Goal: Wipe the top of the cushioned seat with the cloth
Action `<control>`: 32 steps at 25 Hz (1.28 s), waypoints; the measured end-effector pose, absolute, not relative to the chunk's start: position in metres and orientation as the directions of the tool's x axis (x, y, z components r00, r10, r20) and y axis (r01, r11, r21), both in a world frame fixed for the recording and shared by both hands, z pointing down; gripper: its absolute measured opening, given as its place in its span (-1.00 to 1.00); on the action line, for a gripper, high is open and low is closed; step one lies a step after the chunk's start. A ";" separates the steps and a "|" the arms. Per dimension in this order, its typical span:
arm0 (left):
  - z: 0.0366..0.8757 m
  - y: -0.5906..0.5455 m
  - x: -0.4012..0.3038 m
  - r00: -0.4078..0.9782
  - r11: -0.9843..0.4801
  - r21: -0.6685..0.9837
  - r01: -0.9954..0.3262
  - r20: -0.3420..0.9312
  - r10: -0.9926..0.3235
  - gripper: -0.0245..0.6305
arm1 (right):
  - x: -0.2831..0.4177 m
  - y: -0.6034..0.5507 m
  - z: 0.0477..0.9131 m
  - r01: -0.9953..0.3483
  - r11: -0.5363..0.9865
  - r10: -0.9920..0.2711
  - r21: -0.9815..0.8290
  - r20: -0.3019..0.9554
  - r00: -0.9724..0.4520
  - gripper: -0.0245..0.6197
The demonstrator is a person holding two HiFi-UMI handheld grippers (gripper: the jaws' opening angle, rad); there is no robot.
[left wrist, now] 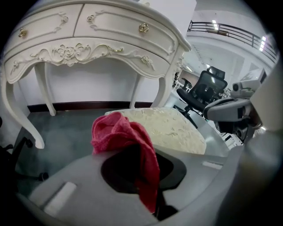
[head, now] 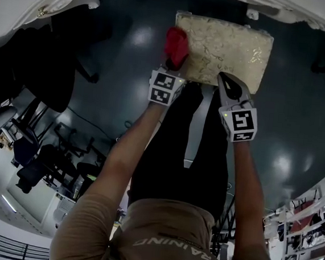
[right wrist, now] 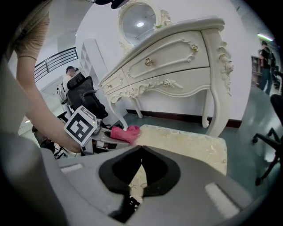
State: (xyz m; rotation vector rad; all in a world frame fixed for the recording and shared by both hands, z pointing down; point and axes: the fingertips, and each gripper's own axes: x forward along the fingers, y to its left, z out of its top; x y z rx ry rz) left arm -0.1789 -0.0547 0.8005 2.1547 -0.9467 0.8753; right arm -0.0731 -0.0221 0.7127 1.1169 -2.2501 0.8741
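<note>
Upper centre — red cloth (head: pixel 176 44) at cushioned seat's (head: pixel 230 47) edge
Pinched in left gripper (head: pixel 170 64); right gripper's (head: pixel 222 77) jaws pressed together — press flat, sweep across.

Seat top (head: pixel 227 47) is lying mostly bare and open for passes across it. Cloth (head: pixel 176 45) is bunching at its left edge, pinched in the left tool (head: pixel 170 63). Right tool (head: pixel 223 80), jaws together, is sitting over the near edge. Dressing table (left wrist: pixel 88 48) is closing off the far side, with its leg (right wrist: pixel 216 110) standing just beside the far right corner. Floor (head: pixel 115 88) is lying open on both sides. Office chair (left wrist: pixel 205 90) is standing further off to the right.
</note>
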 end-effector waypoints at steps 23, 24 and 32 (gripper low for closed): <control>0.799 -0.028 -0.014 0.542 -0.657 0.255 -0.710 0.792 -0.279 -0.81 | 0.078 0.010 0.721 -0.871 0.333 -0.577 -0.362 0.652 -0.492 -0.92; 0.799 -0.027 -0.005 0.544 -0.662 0.254 -0.705 0.792 -0.275 -0.81 | 0.087 0.010 0.722 -0.873 0.325 -0.578 -0.364 0.654 -0.488 -0.92; 0.803 -0.017 0.064 0.560 -0.691 0.255 -0.677 0.787 -0.258 -0.81 | 0.152 0.011 0.737 -0.890 0.267 -0.612 -0.370 0.648 -0.453 -0.91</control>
